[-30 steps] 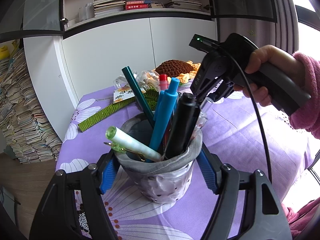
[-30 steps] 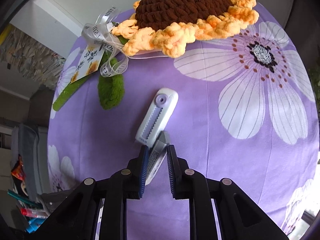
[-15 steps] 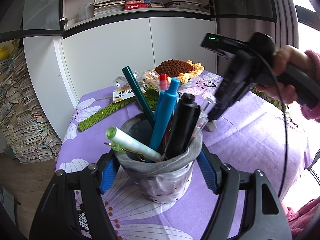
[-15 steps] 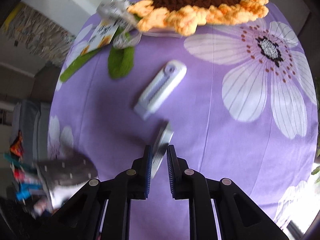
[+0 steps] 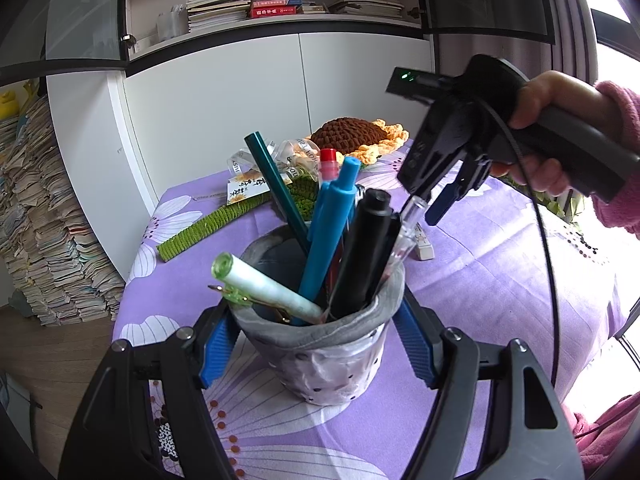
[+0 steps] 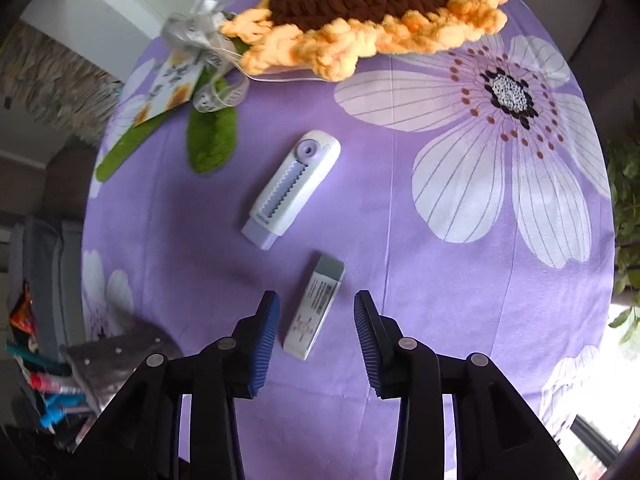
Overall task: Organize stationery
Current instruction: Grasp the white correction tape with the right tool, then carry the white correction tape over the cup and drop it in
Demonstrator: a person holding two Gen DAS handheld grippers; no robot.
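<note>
1. The left gripper [image 5: 316, 344] is closed around a grey fabric pen pot [image 5: 320, 356]; its blue fingers [image 5: 218, 350] press on the pot's two sides, low on the near part of the counter [image 5: 500, 280].
2. The pot stands upright and is crowded with pens: a blue pen [image 5: 330, 236], a black marker [image 5: 362, 256], a dark green pencil [image 5: 276, 184], a red-capped pen [image 5: 328, 160] and a pale pen with a green end [image 5: 264, 286] leaning out to the left.
3. The right gripper [image 6: 316, 340] points steeply down over the purple flowered cloth [image 6: 460, 280]; its jaws have just been opening and now stand apart.
4. A white eraser [image 6: 316, 306] lies flat on the cloth between those fingers [image 6: 264, 340], touched by neither (a clear gap shows on each side).
5. Just beyond the eraser lies a white and lilac correction tape [image 6: 294, 188].
6. At the far edge rests a crocheted sunflower [image 6: 360, 4], with its green leaf [image 6: 212, 140] and ribbon tag to the left.
7. A hand [image 5: 556, 132] in a pink sleeve holds the right gripper, to the right of the pot.
</note>
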